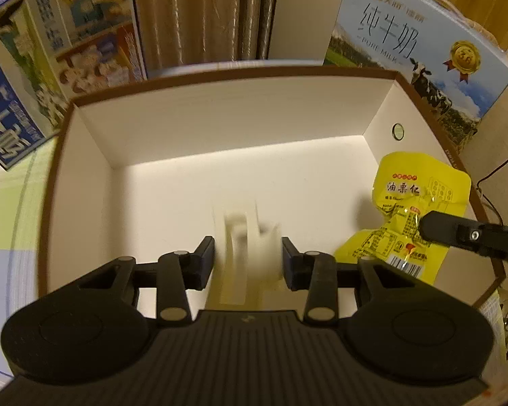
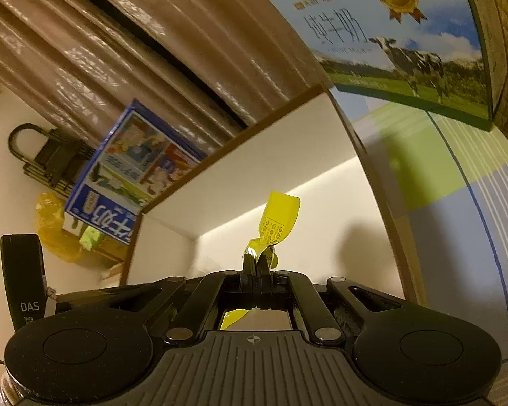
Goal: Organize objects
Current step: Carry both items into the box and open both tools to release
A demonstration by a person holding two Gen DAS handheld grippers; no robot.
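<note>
Overhead, blurred white object (image 1: 249, 237), crinkled yellow packet (image 1: 420, 199), white-lined box (image 1: 220, 118)

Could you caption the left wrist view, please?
Left tool carries a white object over the open box.

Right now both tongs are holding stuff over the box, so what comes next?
Probably lower a little and let go. The left tongs grip a blurry white object above the white box floor; the right tongs pinch the yellow packet just inside its wall.

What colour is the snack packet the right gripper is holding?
Bright yellow snack packet, with red and black print; clearest in the left wrist view, pinched by the right gripper.
</note>
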